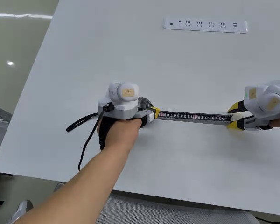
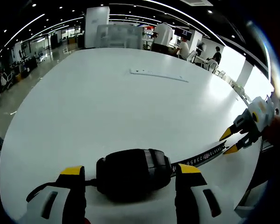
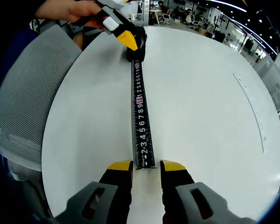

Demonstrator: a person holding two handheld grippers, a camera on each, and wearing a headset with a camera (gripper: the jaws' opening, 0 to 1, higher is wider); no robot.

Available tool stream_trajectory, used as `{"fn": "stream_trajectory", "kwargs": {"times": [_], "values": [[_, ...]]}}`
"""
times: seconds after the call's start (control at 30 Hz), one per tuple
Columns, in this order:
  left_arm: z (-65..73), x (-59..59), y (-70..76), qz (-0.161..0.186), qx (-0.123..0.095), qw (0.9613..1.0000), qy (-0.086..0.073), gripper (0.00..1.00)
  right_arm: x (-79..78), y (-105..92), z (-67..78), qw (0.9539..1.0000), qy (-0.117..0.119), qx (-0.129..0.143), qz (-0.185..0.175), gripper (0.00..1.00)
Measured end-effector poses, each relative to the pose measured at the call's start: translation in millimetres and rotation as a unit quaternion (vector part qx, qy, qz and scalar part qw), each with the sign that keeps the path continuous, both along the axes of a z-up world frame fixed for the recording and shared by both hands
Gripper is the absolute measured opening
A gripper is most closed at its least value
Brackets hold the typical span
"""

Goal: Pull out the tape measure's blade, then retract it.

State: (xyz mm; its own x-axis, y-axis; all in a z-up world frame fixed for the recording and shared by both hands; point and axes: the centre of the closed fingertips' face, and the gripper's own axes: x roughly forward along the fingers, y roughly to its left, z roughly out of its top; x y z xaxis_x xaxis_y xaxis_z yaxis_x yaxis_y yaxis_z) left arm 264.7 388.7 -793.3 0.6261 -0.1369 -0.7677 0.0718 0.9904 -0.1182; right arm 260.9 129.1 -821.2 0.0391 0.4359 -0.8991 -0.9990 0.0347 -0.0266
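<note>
Where the left tongs (image 1: 149,113) squeeze shut on the black tape measure (image 2: 133,173), a hand (image 1: 119,133) and the tongs' white top hide most of it from above. It sits on the near side of the white worktop (image 1: 130,56). The blade (image 1: 193,116) runs out to the right with its numbers up. Its end lies between the right tongs (image 3: 147,166), which sit very close on each side. The very tip is hidden, so I cannot tell if they pinch it. A power strip (image 1: 205,24) lies far back.
</note>
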Motion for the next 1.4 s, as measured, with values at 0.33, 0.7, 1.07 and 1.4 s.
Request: {"fn": "stream_trajectory", "kwargs": {"times": [0.33,0.7,1.07,1.4], "values": [[-3.2,-2.4,1.4,0.006,-0.004,1.0,0.002,0.74,-1.2,1.3,-0.8,0.9999,0.01,0.0,0.003,0.13],[-0.8,-1.8,0.1,0.015,-0.013,0.9998,-0.003,0.7,-1.2,1.2,-1.3,0.9999,0.013,-0.003,0.008,0.13],[0.1,-0.9,-7.0,0.001,-0.006,0.9998,-0.017,0.62,-2.2,1.9,-0.9,0.9997,0.012,0.0,0.02,0.12],[-2.8,3.8,-3.5,-0.002,-0.006,0.9996,-0.027,0.61,-2.5,2.2,-0.8,0.9996,0.015,0.003,0.023,0.12]]}}
